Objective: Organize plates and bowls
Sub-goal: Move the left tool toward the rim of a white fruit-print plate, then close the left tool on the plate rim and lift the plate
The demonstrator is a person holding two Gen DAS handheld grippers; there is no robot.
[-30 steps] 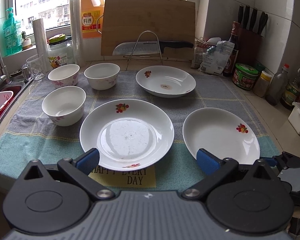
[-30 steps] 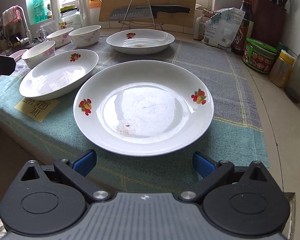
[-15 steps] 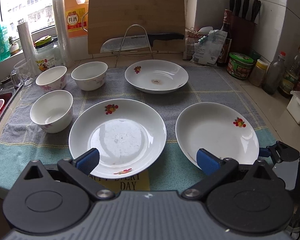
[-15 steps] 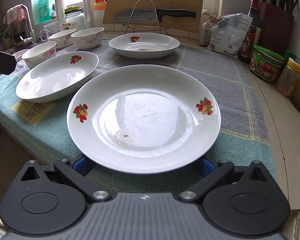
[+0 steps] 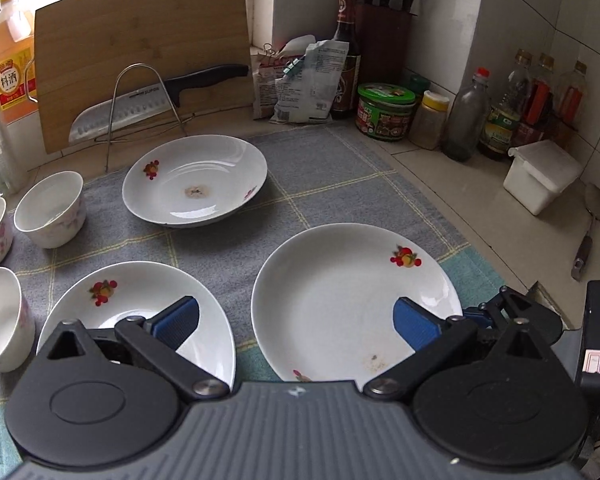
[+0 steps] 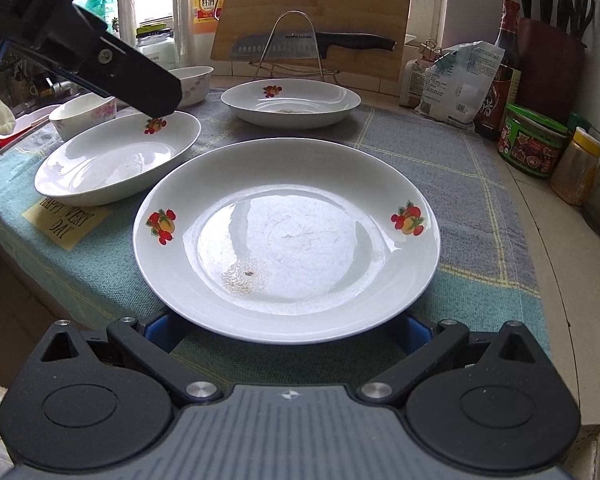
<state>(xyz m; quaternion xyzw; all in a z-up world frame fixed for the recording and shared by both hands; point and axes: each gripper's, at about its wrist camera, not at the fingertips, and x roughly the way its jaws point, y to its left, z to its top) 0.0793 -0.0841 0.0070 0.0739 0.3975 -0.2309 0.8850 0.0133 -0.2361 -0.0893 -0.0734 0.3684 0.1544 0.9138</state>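
Observation:
Three white fruit-print plates lie on a grey-green cloth (image 5: 340,184). The near right plate (image 5: 352,300) (image 6: 288,236) has my right gripper (image 6: 288,326) open at its near rim, blue pads low on either side and partly under the rim. My left gripper (image 5: 296,320) is open and empty, hovering above the gap between this plate and the near left plate (image 5: 140,312) (image 6: 116,160). The far plate (image 5: 196,180) (image 6: 292,100) sits at the back. Three white bowls (image 5: 50,210) stand at the left. The left gripper's body (image 6: 80,40) shows in the right wrist view.
A cutting board (image 5: 140,56) and a knife on a wire rack (image 5: 140,96) stand at the back. Jars, bottles (image 5: 466,120), a knife block (image 5: 384,36) and a white box (image 5: 540,176) line the right side. The counter edge runs along the front.
My left gripper has swung right and risen, from facing the near left plate to between the two near plates. My right gripper has moved forward to the near right plate's rim.

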